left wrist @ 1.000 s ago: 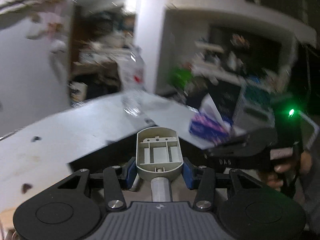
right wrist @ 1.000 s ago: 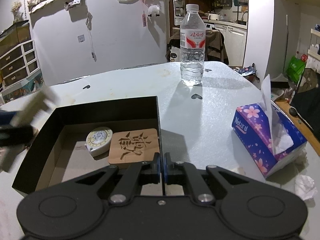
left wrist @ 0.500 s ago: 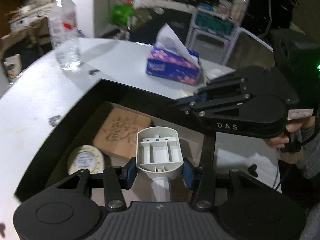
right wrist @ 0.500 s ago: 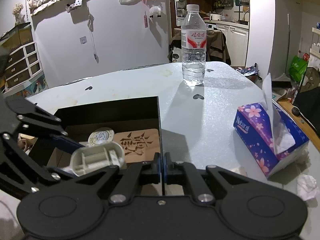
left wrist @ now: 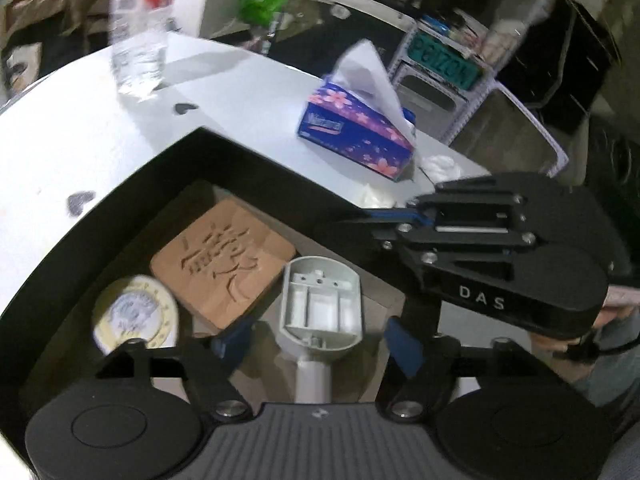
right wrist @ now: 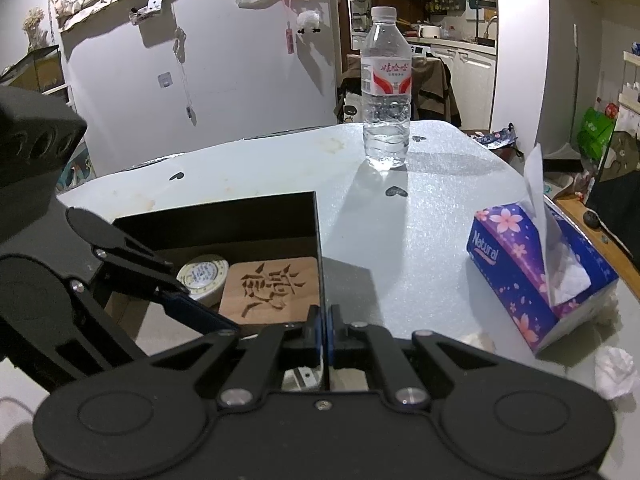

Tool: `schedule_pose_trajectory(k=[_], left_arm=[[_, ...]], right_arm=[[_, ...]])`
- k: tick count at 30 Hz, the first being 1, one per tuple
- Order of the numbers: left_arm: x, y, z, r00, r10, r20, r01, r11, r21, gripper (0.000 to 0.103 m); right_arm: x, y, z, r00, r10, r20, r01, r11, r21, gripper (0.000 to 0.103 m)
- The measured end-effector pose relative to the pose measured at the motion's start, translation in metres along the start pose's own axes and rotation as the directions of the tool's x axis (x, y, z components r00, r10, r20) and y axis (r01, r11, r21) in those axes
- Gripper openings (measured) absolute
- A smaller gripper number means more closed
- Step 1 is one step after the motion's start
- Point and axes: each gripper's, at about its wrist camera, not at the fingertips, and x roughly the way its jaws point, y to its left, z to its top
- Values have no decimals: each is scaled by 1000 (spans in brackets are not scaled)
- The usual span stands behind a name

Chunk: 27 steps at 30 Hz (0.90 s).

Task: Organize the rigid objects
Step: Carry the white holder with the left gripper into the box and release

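A black open box (left wrist: 168, 160) lies on the white table. Inside it lie a carved wooden coaster (left wrist: 224, 264), a round tape measure (left wrist: 134, 316) and a grey plastic oval part (left wrist: 322, 312) with a stem. My left gripper (left wrist: 320, 338) is open inside the box, its blue pads apart on either side of the grey part. My right gripper (right wrist: 323, 324) is shut on the box's right wall (right wrist: 318, 240); it also shows in the left wrist view (left wrist: 360, 216). The coaster (right wrist: 272, 288) and tape measure (right wrist: 202, 274) show in the right wrist view too.
A water bottle (right wrist: 386, 92) stands at the table's far side. A blue tissue box (right wrist: 536, 276) sits at the right, with crumpled tissue (right wrist: 616, 372) by it. Shelves and clutter lie beyond the table edge.
My left gripper swung over the box, lowered into it with the grey part, and its jaws opened off the part. The right gripper stayed shut on the box wall.
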Motion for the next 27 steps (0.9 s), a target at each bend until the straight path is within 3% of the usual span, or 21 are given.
schedule_pose_trajectory(k=[15,22,27], left_arm=[[-48,-13,-16,994,24,102,-21,999,-31,102],[-67,-32,-28,985,62,163,-60,998,-15,103],[-82,-45,-40,969,122,213,-127,992,9,103]], right_arm=[[1,0,1,1000,-5,-6,5,1000,7,4],[1,-1,1,1000,-6,-6,6,1000,11,4],[2,-1,1,1000,-11,-6,12,1000,12,4]])
